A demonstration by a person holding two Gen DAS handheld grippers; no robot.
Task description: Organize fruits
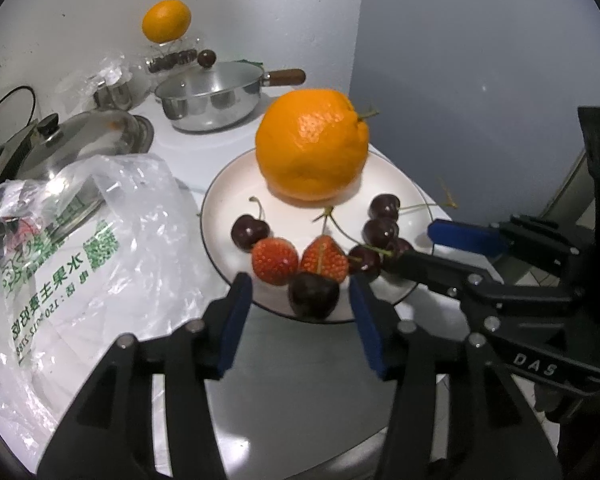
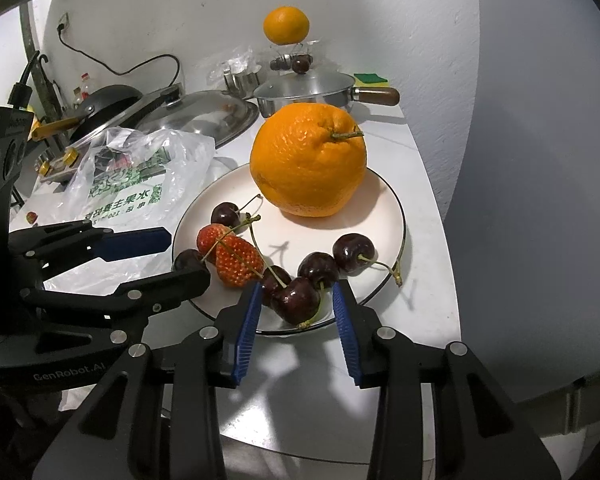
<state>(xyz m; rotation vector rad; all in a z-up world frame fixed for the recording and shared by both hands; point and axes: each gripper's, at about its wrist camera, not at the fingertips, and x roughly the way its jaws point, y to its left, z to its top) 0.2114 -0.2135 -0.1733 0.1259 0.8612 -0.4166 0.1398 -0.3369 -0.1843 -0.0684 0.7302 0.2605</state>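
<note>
The left gripper (image 1: 300,296) is standing partly open, a cherry (image 1: 314,295) lying loose between its jaws. Beyond them the plate (image 1: 220,200) is carrying six cherries, two strawberries (image 1: 275,261) pointing tips toward the jaws, one orange (image 1: 312,144). The right gripper (image 2: 296,300) is bracketing another cherry (image 2: 296,300), stem trailing nearward, pads apart from it.

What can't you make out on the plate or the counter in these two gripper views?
- Plastic bag, left wrist view: its contents are hidden by crumpled, glaring film.
- Cherry, right wrist view: mostly hidden behind the left gripper's finger.
- Strawberries, right wrist view: they overlap; the count is unclear there.
- Small red thing on the counter, right wrist view: too small to identify.
- Covered pan, left wrist view: its contents are unreadable through the reflective lid.
</note>
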